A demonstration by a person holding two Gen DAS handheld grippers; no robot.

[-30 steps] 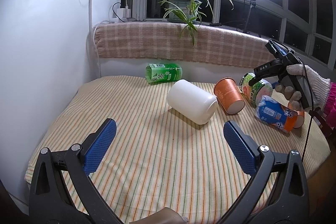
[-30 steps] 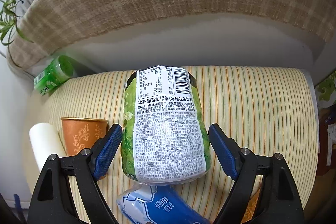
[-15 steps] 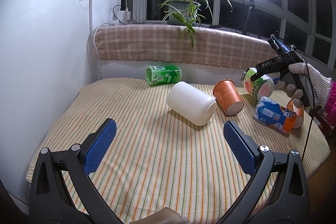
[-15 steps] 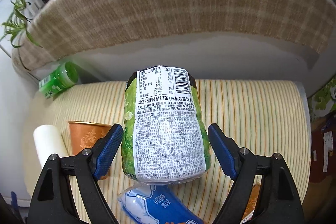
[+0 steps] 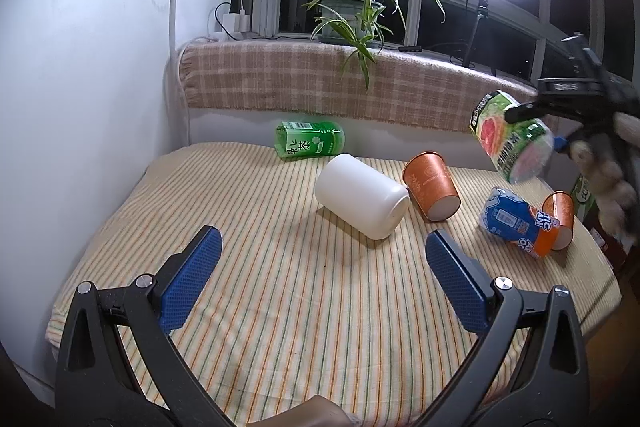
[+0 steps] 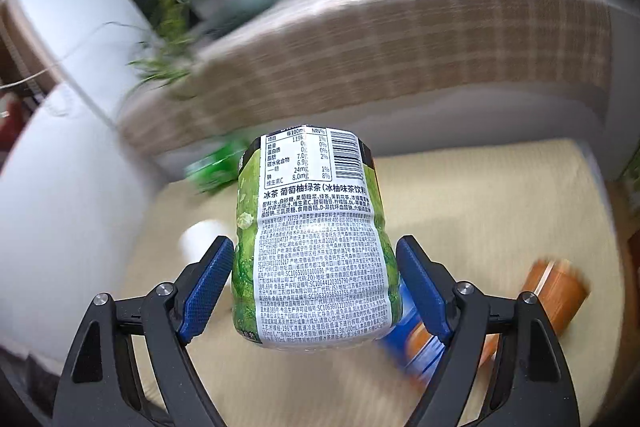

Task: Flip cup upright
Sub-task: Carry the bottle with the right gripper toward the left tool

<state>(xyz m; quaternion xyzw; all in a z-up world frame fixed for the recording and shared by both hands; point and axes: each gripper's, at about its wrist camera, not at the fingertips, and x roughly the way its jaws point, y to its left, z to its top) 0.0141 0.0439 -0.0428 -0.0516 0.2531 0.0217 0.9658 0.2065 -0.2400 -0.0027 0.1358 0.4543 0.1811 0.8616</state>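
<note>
Between the blue pads of the right gripper: green tea cup, clamped. Since a second ago, lifted clear of the striped table and tilting; the flip appears under way. Long axis slanted, one end toward eleven o'clock in the left view. Left gripper: wide, empty, at six o'clock.
</note>
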